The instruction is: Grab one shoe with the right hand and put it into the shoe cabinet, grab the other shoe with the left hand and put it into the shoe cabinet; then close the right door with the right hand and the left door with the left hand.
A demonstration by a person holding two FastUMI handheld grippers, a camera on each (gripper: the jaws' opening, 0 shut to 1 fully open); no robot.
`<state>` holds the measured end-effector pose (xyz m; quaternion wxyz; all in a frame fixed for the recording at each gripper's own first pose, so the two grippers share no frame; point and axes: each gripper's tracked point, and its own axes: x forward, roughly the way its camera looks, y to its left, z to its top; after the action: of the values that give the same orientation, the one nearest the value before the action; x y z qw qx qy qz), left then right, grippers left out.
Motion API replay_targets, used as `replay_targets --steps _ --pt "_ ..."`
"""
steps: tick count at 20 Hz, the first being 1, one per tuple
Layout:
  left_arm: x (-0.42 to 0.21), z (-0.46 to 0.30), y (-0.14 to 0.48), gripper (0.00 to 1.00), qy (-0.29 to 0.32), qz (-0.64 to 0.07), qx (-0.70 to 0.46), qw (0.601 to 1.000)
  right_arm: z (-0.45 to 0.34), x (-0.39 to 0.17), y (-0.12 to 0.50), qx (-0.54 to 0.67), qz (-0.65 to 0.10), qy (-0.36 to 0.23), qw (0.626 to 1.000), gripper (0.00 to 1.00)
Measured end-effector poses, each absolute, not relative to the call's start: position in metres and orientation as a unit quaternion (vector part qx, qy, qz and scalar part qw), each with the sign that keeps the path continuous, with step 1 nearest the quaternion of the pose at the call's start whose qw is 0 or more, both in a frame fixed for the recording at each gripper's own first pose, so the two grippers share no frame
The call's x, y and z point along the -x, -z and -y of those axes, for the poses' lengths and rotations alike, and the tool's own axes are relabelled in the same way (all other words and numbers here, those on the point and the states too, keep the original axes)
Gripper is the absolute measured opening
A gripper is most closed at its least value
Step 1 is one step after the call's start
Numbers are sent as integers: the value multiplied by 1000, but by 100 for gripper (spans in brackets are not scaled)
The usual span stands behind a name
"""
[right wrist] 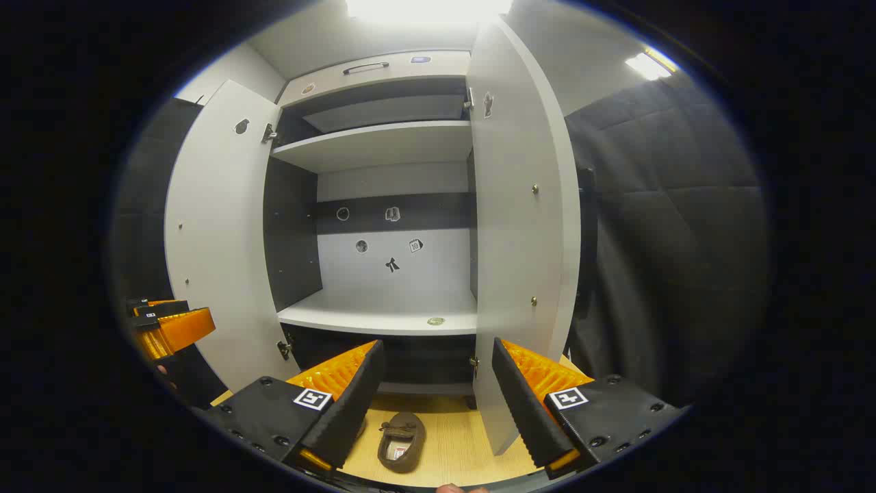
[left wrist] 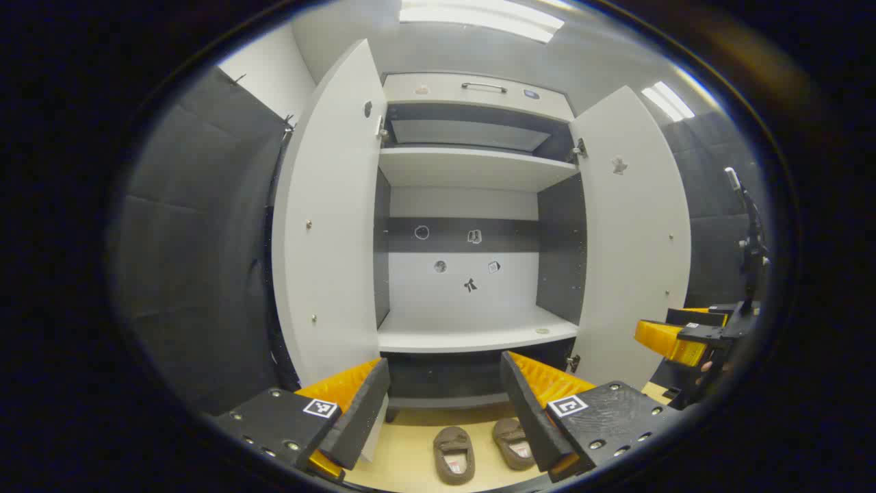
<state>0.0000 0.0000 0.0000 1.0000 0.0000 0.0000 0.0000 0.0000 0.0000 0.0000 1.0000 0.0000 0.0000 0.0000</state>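
Both shoes (left wrist: 453, 452) sit on the floor (right wrist: 452, 445) in front of the open cabinet (left wrist: 472, 329). Right gripper (right wrist: 436, 404) and left gripper (left wrist: 443, 404): fingers spread, holding nothing. Risk: right gripper clips the right door (right wrist: 520, 226) w/ a low reach, since door edge is just beside it.

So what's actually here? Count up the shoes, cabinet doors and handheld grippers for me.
Shoes: 2, one and its pair, both on the floor before the cabinet.
Cabinet doors: 2, left door and right door, both open.
Grippers: 2, left gripper and right gripper, fingers apart.
Total: 6
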Motion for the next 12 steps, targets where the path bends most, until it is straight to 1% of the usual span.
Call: replay_targets --steps 1,5,8,9,10,12 --pt "-2 0 1 95 0 0 2 1000 1 -1 0 0 0 1 1000 99" --pt "-2 -2 4 95 0 3 0 1000 3 -7 1 -2 10 13 1000 99" --pt "-6 -3 7 95 1 9 10 1000 2 -11 6 -13 3 22 1000 99" --pt "-7 -1 6 95 5 14 14 1000 0 -12 7 -18 1 20 1000 96" --pt "-9 2 6 95 13 16 15 1000 1 -13 10 -20 -4 20 1000 99" --pt "-12 1 10 95 16 17 4 1000 -1 -14 16 -18 -3 22 1000 99"
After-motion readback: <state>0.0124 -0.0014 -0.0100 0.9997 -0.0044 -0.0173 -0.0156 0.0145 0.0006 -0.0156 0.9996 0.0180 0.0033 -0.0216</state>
